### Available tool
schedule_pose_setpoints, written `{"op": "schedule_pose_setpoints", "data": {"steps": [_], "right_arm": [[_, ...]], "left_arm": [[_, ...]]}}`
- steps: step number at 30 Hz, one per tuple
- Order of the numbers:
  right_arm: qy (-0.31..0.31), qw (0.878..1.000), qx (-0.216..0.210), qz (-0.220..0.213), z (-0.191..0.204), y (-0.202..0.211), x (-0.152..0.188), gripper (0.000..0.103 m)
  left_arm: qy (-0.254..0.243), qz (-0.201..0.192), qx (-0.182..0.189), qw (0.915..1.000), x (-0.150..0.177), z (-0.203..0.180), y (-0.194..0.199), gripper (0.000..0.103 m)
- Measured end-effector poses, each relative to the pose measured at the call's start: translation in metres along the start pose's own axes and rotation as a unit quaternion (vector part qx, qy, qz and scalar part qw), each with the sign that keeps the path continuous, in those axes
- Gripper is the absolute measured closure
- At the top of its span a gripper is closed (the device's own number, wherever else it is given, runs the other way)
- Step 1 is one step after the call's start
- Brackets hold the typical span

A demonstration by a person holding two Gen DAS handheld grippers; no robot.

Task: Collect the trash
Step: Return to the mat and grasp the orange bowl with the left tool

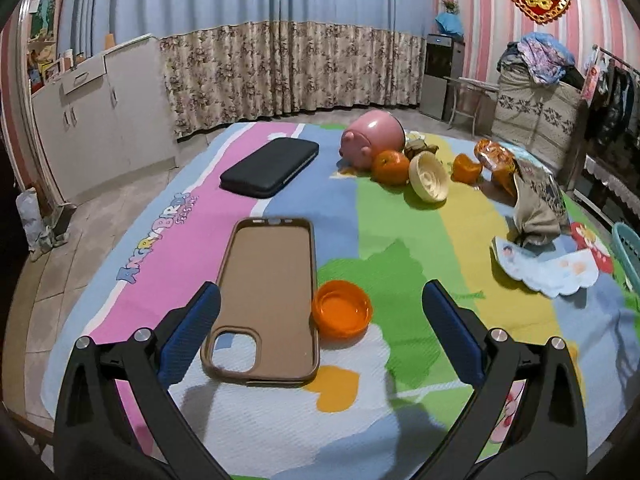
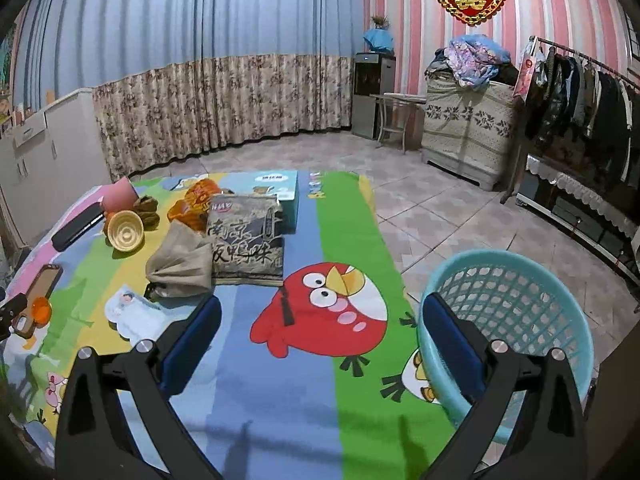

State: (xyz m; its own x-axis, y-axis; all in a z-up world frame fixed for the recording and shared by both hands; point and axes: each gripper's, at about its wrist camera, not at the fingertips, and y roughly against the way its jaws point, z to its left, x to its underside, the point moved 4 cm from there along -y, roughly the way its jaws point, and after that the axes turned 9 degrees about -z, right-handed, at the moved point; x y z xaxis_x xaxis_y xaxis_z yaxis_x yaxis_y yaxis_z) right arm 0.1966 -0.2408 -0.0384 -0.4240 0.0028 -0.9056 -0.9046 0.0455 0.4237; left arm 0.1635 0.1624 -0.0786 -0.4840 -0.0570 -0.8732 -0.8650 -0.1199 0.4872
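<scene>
My left gripper (image 1: 320, 304) is open and empty, low over the mat, with an orange cap (image 1: 341, 314) and a brown phone case (image 1: 266, 300) between its fingers. Further back lie orange peel (image 1: 466, 168), an orange snack wrapper (image 1: 496, 156), a grey snack bag (image 1: 536, 204) and a white printed wrapper (image 1: 548, 266). My right gripper (image 2: 320, 320) is open and empty above the red bird on the mat. The turquoise basket (image 2: 508, 320) stands just right of it. The grey snack bag (image 2: 246, 246) and a crumpled brown bag (image 2: 182, 262) lie ahead, left of centre.
A colourful cartoon mat (image 1: 400, 220) covers the table. On it are a black phone case (image 1: 270, 166), a pink piggy bank (image 1: 372, 138), a whole orange (image 1: 390, 166), a cream lid (image 1: 428, 176) and a blue box (image 2: 280, 192). Cabinets, curtains and a clothes rack ring the room.
</scene>
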Motion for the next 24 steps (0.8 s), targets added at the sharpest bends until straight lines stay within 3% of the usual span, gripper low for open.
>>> {"op": "schedule_pose_setpoints", "data": {"steps": [9,13,16,18,20,24], "right_arm": [[0.022,0.999,-0.007,0.025,0.022,-0.009,0.01,0.005],[0.028,0.999,-0.013,0.037,0.031,-0.011,0.016,0.005],[0.034,0.998,-0.02,0.045,0.039,-0.014,0.018,0.005],[0.038,0.998,-0.021,0.046,0.041,-0.014,0.018,0.005],[0.041,0.998,-0.025,0.047,0.042,-0.012,0.019,0.005],[0.039,0.997,-0.029,0.052,0.045,-0.012,0.021,0.005]], "left_arm": [[0.003,0.037,0.014,0.9992,0.012,-0.011,-0.02,0.007],[0.009,0.071,0.023,0.9972,0.015,-0.011,-0.034,0.02],[0.005,0.091,0.028,0.9954,0.017,-0.013,-0.043,0.036],[-0.006,0.093,0.028,0.9953,0.017,-0.017,-0.045,0.04],[-0.019,0.093,0.03,0.995,0.017,-0.021,-0.046,0.054],[-0.018,0.09,0.029,0.9953,0.017,-0.02,-0.045,0.063]]}}
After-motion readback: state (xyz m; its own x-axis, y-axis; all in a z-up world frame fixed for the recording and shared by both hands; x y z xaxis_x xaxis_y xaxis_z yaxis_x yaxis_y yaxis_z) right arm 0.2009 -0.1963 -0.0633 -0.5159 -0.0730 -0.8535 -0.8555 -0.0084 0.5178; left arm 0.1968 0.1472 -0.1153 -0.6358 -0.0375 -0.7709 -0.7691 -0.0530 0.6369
